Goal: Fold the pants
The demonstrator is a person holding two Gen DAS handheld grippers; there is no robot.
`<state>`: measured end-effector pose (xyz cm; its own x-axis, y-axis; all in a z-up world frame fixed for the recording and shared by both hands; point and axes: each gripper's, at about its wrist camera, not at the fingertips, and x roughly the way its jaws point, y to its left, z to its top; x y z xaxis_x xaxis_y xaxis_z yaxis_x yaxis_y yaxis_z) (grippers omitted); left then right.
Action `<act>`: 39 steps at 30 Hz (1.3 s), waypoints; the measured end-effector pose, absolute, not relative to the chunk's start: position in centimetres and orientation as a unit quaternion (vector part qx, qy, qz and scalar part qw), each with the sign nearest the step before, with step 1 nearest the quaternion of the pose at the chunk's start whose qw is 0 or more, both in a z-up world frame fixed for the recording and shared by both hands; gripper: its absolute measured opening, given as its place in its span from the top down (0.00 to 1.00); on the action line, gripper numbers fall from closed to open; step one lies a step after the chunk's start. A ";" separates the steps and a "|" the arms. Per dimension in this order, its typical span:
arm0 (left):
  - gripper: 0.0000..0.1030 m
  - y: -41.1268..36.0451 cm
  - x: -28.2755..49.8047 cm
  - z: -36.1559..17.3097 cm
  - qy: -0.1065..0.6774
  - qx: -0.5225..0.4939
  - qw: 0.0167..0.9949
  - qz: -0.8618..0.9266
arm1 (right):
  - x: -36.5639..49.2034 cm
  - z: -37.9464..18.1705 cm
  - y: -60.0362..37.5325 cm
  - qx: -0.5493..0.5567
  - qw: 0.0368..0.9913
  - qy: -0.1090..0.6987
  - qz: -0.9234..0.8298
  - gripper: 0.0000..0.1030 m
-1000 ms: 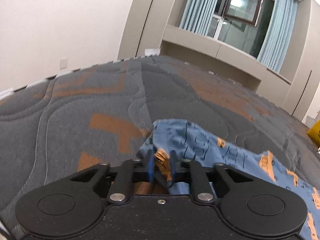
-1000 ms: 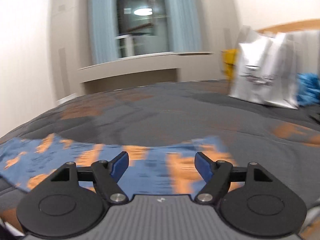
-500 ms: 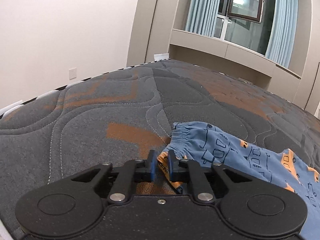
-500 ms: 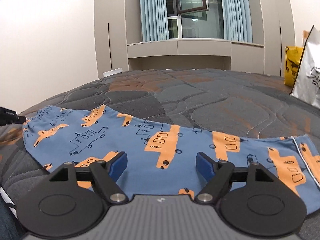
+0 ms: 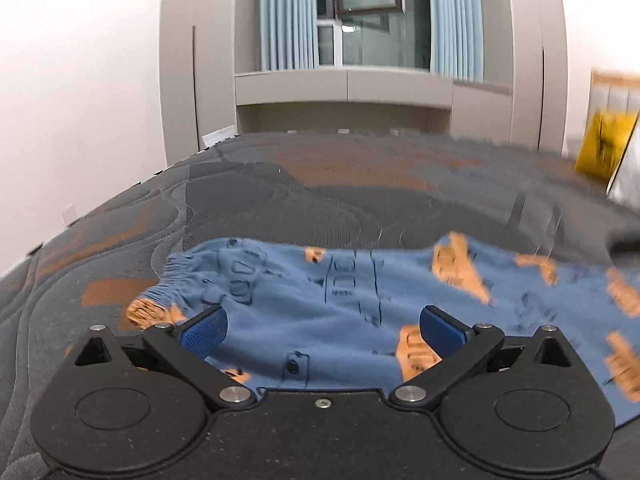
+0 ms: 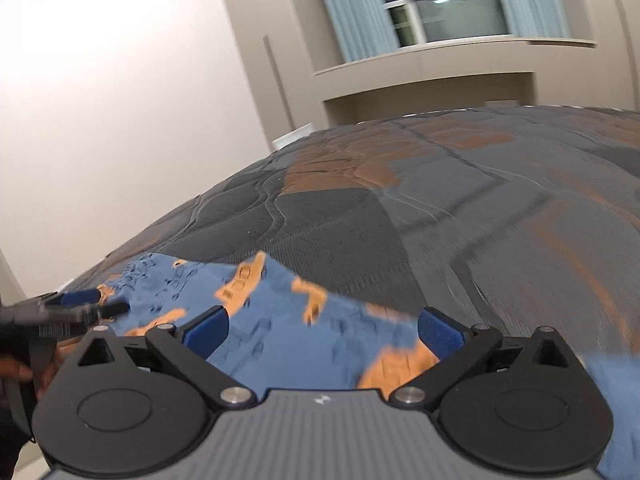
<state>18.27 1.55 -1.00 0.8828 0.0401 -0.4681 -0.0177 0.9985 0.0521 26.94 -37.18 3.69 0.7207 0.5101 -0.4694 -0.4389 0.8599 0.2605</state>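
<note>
Pants [image 5: 360,300] lying loose on bed [image 5: 320,208], left hand-held gripper [image 5: 322,326] now spread wide after releasing waistband, right hand-held gripper [image 6: 322,326] still wide

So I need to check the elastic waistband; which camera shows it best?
The left wrist view: the gathered waistband of the pants is plain there. The right wrist view shows only blurred blue cloth.

right gripper [image 6: 322,326]: jaws spread wide, nothing between them | pants [image 6: 280,320]: blue with orange print, lying on quilted grey-orange bed cover [image 6: 480,220], blurred | left gripper [image 6: 100,304]: at pants' far-left edge, grip unclear
</note>
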 end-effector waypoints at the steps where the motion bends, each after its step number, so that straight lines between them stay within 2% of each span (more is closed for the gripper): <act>1: 0.01 1.4 19.0 -1.4 0.268 0.030 0.963 0.019 | 28.5 3.8 -36.4 0.062 0.921 0.277 0.265 0.01; 2: 0.01 1.4 19.5 -1.8 0.287 0.032 0.957 0.022 | 30.2 3.9 -35.6 0.061 0.918 0.282 0.273 0.01; 5: 0.01 2.3 19.8 -2.0 0.297 0.006 0.955 0.014 | 34.6 3.8 -32.2 0.049 0.901 0.298 0.312 0.12; 8: 0.00 3.4 19.8 -2.4 0.304 -0.029 0.952 0.007 | 37.6 2.7 -28.3 0.005 0.873 0.329 0.359 0.27; 10: 0.00 3.5 19.6 -2.5 0.303 -0.033 0.952 0.006 | 38.5 2.0 -26.3 -0.025 0.865 0.340 0.369 0.50; 12: 0.00 3.4 19.5 -2.6 0.304 -0.031 0.952 0.006 | 38.6 1.4 -25.2 -0.052 0.866 0.334 0.368 0.68; 13: 0.00 3.4 19.5 -2.6 0.305 -0.031 0.952 0.006 | 38.8 1.2 -24.9 -0.055 0.865 0.332 0.372 0.85; 16: 0.00 3.5 19.5 -2.5 0.305 -0.036 0.952 0.004 | 38.5 1.8 -25.3 -0.047 0.874 0.315 0.366 0.95; 18: 0.00 3.7 19.5 -2.5 0.305 -0.037 0.952 0.003 | 38.8 2.2 -25.2 -0.050 0.881 0.303 0.359 0.96; 21: 0.00 3.8 19.5 -2.5 0.305 -0.037 0.952 0.003 | 39.1 1.2 -24.2 -0.074 0.879 0.314 0.350 0.96; 23: 0.00 3.7 19.5 -2.5 0.305 -0.038 0.952 0.003 | 39.0 1.4 -24.2 -0.076 0.882 0.310 0.346 0.91; 25: 0.00 3.7 19.5 -2.5 0.305 -0.038 0.952 0.003 | 38.6 2.0 -24.5 -0.075 0.890 0.301 0.335 0.60; 26: 0.00 3.7 19.5 -2.5 0.305 -0.038 0.952 0.003 | 38.2 2.4 -24.8 -0.080 0.895 0.294 0.324 0.53; 28: 0.00 3.7 19.5 -2.5 0.305 -0.039 0.952 0.003 | 36.7 3.0 -25.7 -0.096 0.902 0.281 0.313 0.33; 30: 0.00 3.7 19.5 -2.5 0.305 -0.039 0.952 0.003 | 34.4 3.3 -27.1 -0.113 0.906 0.272 0.303 0.23; 36: 0.00 3.7 19.5 -2.5 0.306 -0.037 0.951 0.004 | 25.7 1.0 -30.0 -0.248 0.908 0.254 0.223 0.09; 39: 0.00 3.6 19.6 -2.5 0.306 -0.035 0.951 0.005 | 23.0 0.7 -32.8 -0.258 0.923 0.231 0.166 0.06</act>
<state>19.56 3.61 -2.52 0.8125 -0.0110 -0.5828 -0.0313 0.9976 -0.0625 23.03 -32.82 0.69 0.8378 0.1879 -0.5125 -0.4264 0.8116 -0.3995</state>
